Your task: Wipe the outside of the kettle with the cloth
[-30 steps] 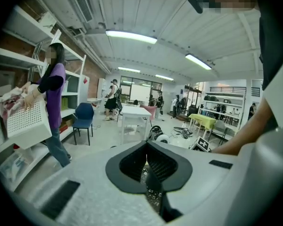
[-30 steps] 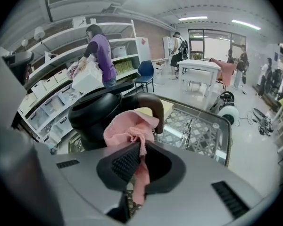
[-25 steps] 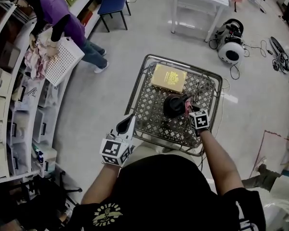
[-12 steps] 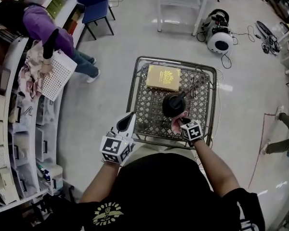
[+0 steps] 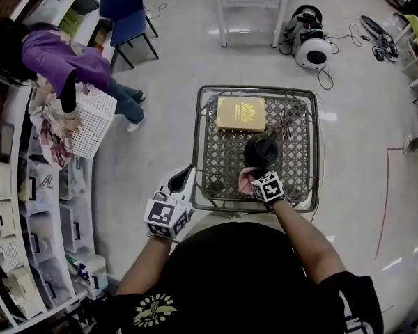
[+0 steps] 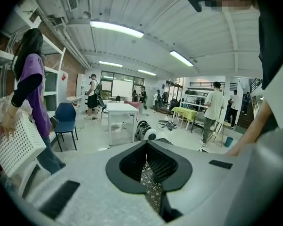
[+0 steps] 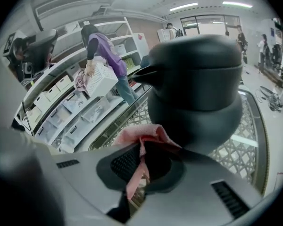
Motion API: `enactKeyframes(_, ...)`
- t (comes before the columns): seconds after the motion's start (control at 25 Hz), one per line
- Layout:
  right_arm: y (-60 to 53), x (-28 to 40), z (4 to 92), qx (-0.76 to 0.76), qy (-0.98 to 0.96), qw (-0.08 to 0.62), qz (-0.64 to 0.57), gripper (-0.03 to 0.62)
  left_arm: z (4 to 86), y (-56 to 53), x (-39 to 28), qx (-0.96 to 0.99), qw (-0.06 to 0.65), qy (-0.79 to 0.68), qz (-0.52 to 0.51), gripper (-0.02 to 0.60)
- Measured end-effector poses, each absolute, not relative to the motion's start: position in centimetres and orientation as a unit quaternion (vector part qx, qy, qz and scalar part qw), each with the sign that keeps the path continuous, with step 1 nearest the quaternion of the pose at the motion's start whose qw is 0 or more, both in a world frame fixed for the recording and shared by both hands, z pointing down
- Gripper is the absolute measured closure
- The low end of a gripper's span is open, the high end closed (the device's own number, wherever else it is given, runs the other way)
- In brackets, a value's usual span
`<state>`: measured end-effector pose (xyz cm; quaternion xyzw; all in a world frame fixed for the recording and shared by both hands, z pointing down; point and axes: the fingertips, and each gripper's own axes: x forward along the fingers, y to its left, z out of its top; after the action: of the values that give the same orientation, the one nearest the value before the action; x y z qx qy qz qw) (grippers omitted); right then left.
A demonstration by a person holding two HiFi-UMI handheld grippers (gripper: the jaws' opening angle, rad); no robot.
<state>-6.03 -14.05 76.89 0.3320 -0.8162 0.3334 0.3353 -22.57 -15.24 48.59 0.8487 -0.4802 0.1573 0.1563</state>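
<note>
From above, the kettle stands upright on the wire-mesh desk, near its middle, with a yellow box lying well behind it. The right hand-held gripper reaches in from the near edge with a pink cloth bunched at its tip, right at the kettle's near side. The left hand-held gripper hangs off the desk's near left corner, apart from everything. The left gripper's own view shows its jaws drawn together with nothing between them, only a sliver of mesh showing through the slit below the tips. In the right gripper view the jaws are clamped tight on the cloth, a fold of it trailing down between them, and the bunched part lies up against the kettle's lower bulge, with the spout pointing off to the left. I'd say the wiping is under way, low on the near wall. The next move looks to be sweeping the cloth around and up the body with steady pressure. The kettle stands unheld, so the idle left gripper may need to brace it.
</note>
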Motion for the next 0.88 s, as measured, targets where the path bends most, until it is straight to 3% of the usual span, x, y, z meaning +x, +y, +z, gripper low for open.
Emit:
enactKeyframes(0.28, -14.3, -7.7, 77.9, 0.335, -0.81, 0.336, 0.345, 0.569, 49.0, -15.6, -23.2, 0.85, 0.154, -0.474, 0.167, 0.572)
enactKeyframes(0.88, -14.4, -0.2, 77.4, 0.34, -0.817, 0.337, 0.322, 0.569, 48.8, -15.3, -18.2, 0.841, 0.157, -0.489, 0.173, 0.572)
